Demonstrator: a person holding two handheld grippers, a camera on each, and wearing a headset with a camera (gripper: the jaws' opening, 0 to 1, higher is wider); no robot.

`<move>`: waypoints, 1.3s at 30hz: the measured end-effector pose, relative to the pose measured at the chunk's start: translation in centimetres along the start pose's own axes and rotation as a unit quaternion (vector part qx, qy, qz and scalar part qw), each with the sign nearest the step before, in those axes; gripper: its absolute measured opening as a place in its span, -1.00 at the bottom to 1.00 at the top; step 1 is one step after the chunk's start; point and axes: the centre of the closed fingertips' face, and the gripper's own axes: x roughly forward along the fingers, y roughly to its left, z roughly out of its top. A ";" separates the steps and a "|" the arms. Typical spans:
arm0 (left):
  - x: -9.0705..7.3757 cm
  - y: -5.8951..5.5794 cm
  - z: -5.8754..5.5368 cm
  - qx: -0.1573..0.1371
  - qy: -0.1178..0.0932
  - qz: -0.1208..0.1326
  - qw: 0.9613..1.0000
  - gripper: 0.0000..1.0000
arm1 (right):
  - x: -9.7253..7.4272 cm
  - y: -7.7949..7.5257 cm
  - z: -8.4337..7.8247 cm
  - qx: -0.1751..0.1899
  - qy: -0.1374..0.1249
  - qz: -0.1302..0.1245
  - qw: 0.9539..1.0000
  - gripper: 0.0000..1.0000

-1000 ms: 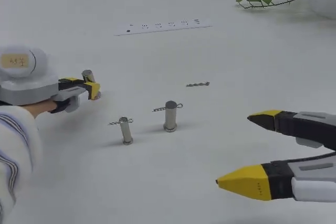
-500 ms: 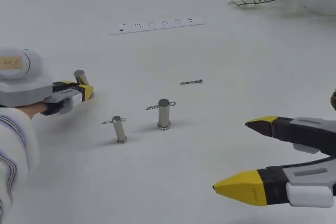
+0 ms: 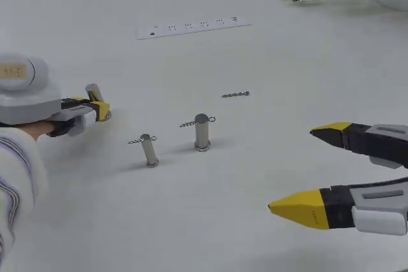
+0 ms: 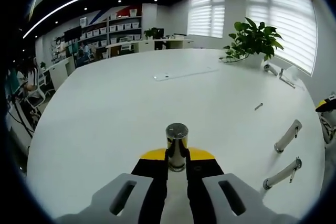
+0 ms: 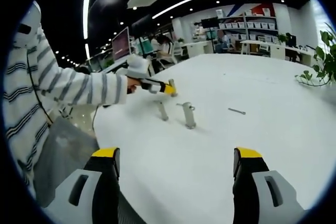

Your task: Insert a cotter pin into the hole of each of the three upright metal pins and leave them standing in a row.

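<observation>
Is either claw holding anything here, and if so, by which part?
The left claw grips an upright metal pin by its lower shaft, the head clear above the jaws. The right claw is open and holds nothing.

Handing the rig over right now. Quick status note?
Left gripper: shut on the third silver metal pin, upright, no cotter pin visible in it.
Right gripper: open, empty, above the white table.
Done: middle metal pin and right-hand metal pin stand with cotter pins through them.
Left: fetch the loose cotter pin lying beyond them, insert it in the held pin, and align the row.
</observation>
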 end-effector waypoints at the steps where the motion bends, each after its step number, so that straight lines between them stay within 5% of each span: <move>1: -0.2 -0.1 -0.1 0.001 0.001 -0.001 1.000 -0.80 | 0.0 -0.1 0.0 0.001 0.001 0.000 1.000 0.81; 8: -2.5 -0.5 -0.7 0.002 -0.005 0.002 1.000 -0.80 | -0.3 -0.5 -0.3 0.006 0.000 0.002 1.000 0.81; 18: -6.9 -3.0 -1.5 0.011 -0.012 -0.022 1.000 -0.80 | -0.8 -1.1 -0.5 0.005 0.001 -0.003 1.000 0.80; 21: -8.3 -3.9 -1.3 0.039 -0.018 -0.026 0.999 -0.80 | -0.9 -1.1 -0.5 0.006 0.002 -0.001 1.000 0.80; 29: -11.3 -7.3 -0.4 0.046 -0.040 -0.062 0.996 -0.80 | -1.1 -1.0 -0.7 0.006 0.001 -0.004 1.000 0.80; 39: -12.4 -12.2 -0.8 0.056 -0.045 -0.108 0.992 -0.79 | -1.6 -0.9 -1.3 0.010 0.004 -0.009 1.000 0.81</move>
